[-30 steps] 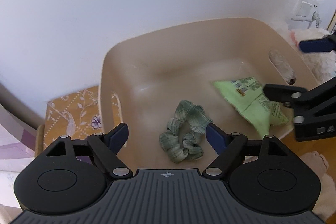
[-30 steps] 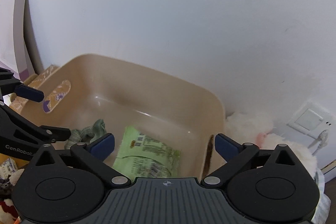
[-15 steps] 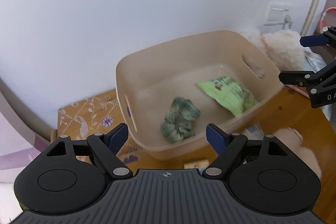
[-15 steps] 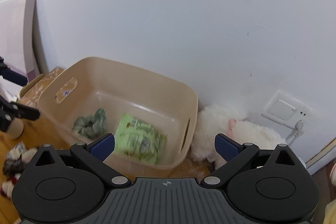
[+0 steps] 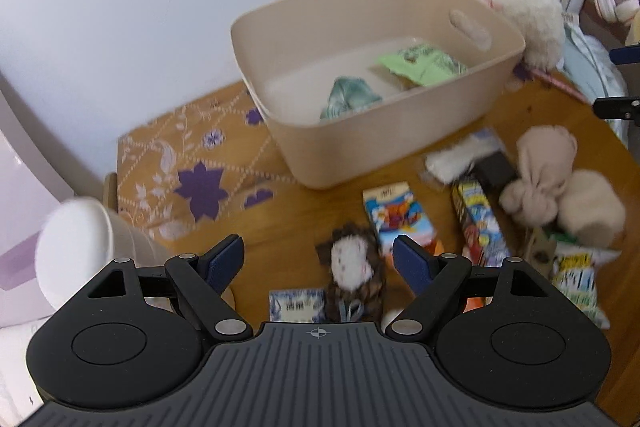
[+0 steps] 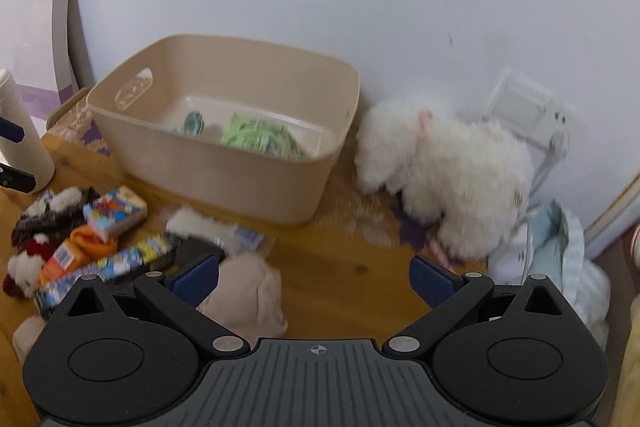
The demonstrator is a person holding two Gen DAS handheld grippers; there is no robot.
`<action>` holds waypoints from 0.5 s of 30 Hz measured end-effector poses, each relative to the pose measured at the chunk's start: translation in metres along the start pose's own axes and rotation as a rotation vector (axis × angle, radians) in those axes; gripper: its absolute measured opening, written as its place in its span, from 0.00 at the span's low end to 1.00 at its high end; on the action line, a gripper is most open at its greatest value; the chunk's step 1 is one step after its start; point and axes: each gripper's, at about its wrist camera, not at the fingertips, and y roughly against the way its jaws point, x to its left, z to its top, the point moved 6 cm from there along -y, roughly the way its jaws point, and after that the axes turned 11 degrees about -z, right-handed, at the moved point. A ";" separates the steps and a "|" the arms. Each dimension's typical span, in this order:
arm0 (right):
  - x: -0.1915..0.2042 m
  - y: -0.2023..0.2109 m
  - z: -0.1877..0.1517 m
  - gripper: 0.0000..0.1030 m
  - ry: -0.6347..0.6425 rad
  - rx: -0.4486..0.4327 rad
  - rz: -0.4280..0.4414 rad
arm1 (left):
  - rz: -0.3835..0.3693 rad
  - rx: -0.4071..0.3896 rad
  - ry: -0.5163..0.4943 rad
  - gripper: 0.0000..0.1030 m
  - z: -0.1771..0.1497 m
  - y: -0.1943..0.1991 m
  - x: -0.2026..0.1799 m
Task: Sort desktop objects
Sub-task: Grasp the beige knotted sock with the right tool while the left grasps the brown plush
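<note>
Both grippers, left (image 5: 318, 257) and right (image 6: 314, 277), gape empty, pulled back from the beige bin (image 5: 400, 131); bare desk (image 6: 352, 267) lies beneath the right.

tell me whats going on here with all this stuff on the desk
A person is sorting desk clutter into a beige bin using two handheld grippers. A green snack packet and a green scrunchie are already inside. The left gripper and right gripper are both open and empty, above the toys and snack boxes left on the table.

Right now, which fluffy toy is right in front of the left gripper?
The small brown one with a white face, between the open left hand-held gripper fingers.
</note>
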 end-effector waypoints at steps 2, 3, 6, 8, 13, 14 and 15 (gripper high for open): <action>0.002 -0.004 -0.010 1.00 0.002 0.014 0.006 | -0.007 0.017 -0.004 0.81 -0.007 -0.004 -0.001; 0.003 -0.005 -0.014 1.00 0.004 0.021 0.008 | -0.009 0.026 -0.005 0.81 -0.011 -0.007 -0.002; 0.008 -0.011 -0.026 1.00 -0.004 0.042 0.026 | -0.012 0.047 -0.003 0.81 -0.019 -0.014 -0.002; 0.012 -0.017 -0.031 1.00 -0.015 0.059 0.046 | -0.016 0.061 0.009 0.81 -0.023 -0.018 -0.002; 0.026 -0.031 -0.032 1.00 0.000 0.080 0.055 | -0.016 0.088 0.030 0.80 -0.032 -0.029 0.001; 0.029 -0.034 -0.031 1.00 0.006 0.081 0.054 | -0.014 0.094 0.032 0.80 -0.033 -0.031 0.002; 0.031 -0.037 -0.030 1.00 0.013 0.083 0.054 | -0.011 0.100 0.034 0.80 -0.035 -0.034 0.003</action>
